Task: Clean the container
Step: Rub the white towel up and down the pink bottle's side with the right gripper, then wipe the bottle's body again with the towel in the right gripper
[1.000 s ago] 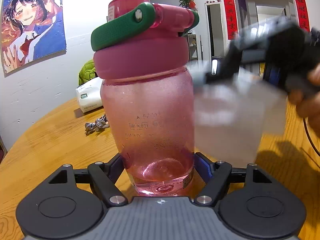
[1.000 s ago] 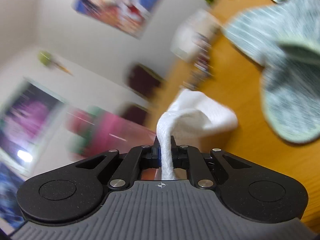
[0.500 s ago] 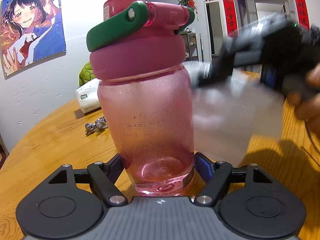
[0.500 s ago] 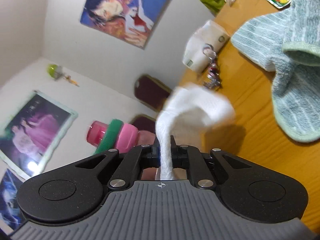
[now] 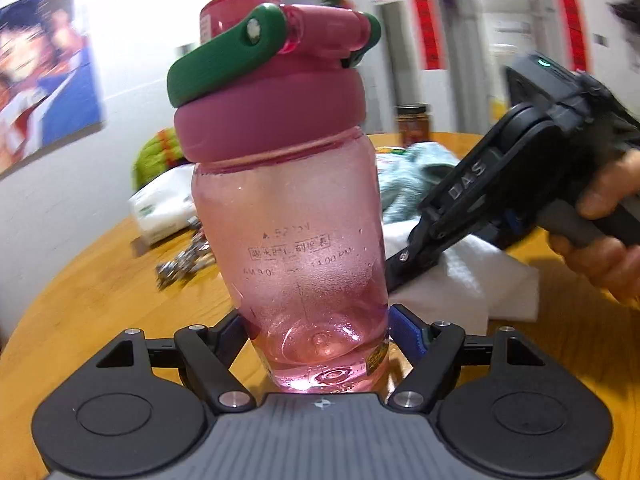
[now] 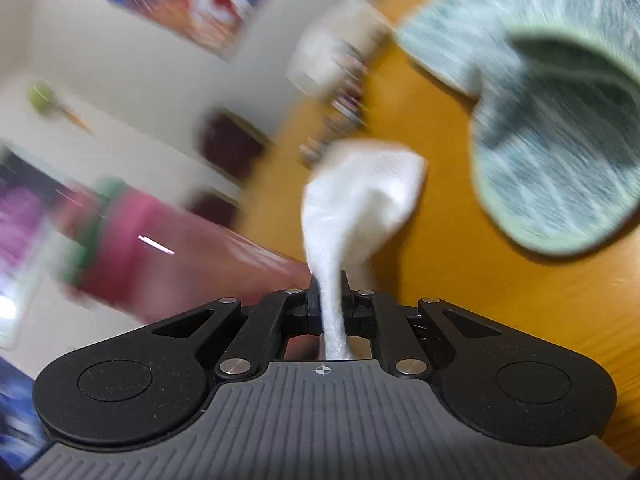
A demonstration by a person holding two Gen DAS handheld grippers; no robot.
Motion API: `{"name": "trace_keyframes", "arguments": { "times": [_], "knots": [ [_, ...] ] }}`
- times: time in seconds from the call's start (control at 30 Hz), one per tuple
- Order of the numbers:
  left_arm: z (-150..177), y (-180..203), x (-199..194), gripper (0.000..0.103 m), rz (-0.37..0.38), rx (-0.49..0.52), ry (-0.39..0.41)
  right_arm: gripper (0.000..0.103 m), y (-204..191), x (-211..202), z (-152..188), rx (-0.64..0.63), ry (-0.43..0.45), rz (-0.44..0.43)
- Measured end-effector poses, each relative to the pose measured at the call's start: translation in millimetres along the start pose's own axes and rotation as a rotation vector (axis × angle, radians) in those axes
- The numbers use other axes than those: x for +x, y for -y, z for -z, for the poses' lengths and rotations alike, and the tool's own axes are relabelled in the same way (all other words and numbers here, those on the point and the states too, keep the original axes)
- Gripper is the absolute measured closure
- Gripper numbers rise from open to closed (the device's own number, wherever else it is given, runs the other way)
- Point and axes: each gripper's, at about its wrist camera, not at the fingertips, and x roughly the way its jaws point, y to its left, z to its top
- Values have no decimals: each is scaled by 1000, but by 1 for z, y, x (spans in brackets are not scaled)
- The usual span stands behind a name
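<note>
**A:** ok so reading left to right: on the far left there's a poster (image 5: 44,76) on the wall, then a white pack (image 5: 164,204) and something metal, a little blurry, on the wooden table (image 5: 92,292). Dead centre is the pink bottle (image 5: 296,240), upright, lid (image 5: 272,120) on, green handle (image 5: 228,64) folded down. The left gripper (image 5: 320,344) has its jaws pressed on either side of the bottle's base, clamping it steady.

**B:** and the right one?

**A:** right gripper (image 5: 404,264) comes in from the right, a hand (image 5: 604,236) on its handle, nose down at the bottle's lower right flank. Its jaws are pinched tight on a white cloth (image 6: 360,200). Wrist view is smeared, so it's mid-swing. Teal towel (image 6: 560,140) lies behind.

**B:** so wiping?

**A:** I'd say the outside wall is being wiped, yeah. Can't tell how much is covered. Next bit needs the cloth pressed flat on the plastic while the left clamp stops any tipping.
</note>
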Motion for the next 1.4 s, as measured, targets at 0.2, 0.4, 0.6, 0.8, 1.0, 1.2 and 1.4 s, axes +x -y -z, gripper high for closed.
{"name": "trace_keyframes", "arguments": {
  "times": [0.2,0.4,0.6,0.8,1.0,1.2,1.4],
  "knots": [
    [-8,1,1,8,-119,-107,-89,88,-33,-18,5,-274,62,116],
    [-16,28,-3,7,-358,-292,-117,87,-29,-25,11,-260,58,126],
    [-27,40,4,10,-507,-414,-114,87,-26,-18,6,-255,78,124],
    [-33,37,13,27,-550,-393,-70,87,-27,-17,7,-267,85,130],
    [-22,10,1,32,-361,-327,-28,87,-28,-19,6,-284,87,126],
    [-5,-23,-23,30,-21,-183,-18,88,-27,-23,2,-260,68,72],
    [-13,1,-40,5,-226,-289,-35,88,-27,-25,2,-262,81,83]
  ]
}}
